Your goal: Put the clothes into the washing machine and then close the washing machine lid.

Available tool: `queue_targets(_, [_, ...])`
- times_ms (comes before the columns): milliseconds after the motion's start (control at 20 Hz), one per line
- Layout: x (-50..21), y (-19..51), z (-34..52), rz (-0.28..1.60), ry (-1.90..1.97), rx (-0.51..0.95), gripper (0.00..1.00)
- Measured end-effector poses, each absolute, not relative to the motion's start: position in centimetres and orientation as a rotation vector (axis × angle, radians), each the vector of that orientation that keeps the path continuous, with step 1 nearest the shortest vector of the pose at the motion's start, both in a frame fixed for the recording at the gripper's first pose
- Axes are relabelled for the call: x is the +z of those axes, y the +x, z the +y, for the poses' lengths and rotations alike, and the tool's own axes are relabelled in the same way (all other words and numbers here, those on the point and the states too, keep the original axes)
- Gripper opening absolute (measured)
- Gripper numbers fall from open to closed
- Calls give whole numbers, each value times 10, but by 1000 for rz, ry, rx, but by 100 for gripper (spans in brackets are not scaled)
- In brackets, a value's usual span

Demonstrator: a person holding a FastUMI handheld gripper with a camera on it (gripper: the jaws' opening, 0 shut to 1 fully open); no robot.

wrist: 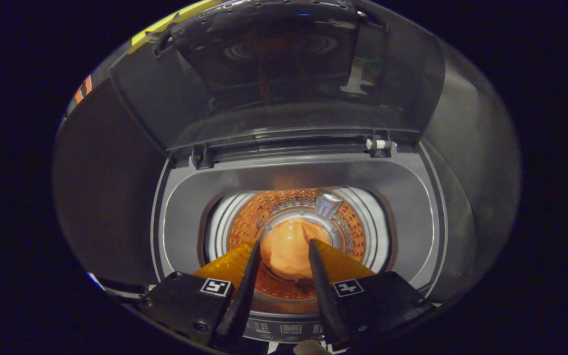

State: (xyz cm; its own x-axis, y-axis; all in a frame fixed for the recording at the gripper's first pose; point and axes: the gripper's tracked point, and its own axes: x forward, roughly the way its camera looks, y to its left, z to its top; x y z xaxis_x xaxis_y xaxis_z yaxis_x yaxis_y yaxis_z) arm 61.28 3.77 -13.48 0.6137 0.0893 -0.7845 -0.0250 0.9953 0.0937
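Observation:
I look down into a top-loading washing machine (185, 212) whose lid (284, 74) stands raised at the back. An orange garment (286, 251) lies crumpled at the bottom of the perforated drum (353, 231). My gripper (283, 242) hovers over the drum mouth with its fingers apart. The garment shows through the gap between them, lower down in the drum, and neither finger presses on it. The dark glossy lid reflects the drum.
The machine's control panel (289, 329) runs along the near edge, under the fingers. Lid hinges (380, 144) sit at the back of the opening. A grey plastic collar (412, 197) surrounds the drum mouth. Dark booth walls stand on both sides.

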Motion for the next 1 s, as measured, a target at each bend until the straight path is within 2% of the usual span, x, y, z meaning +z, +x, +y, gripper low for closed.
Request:
queue_targets(450, [-120,587,33,858,19,46,62])
queue_targets(1000, [-45,534,64,634,-135,30,62])
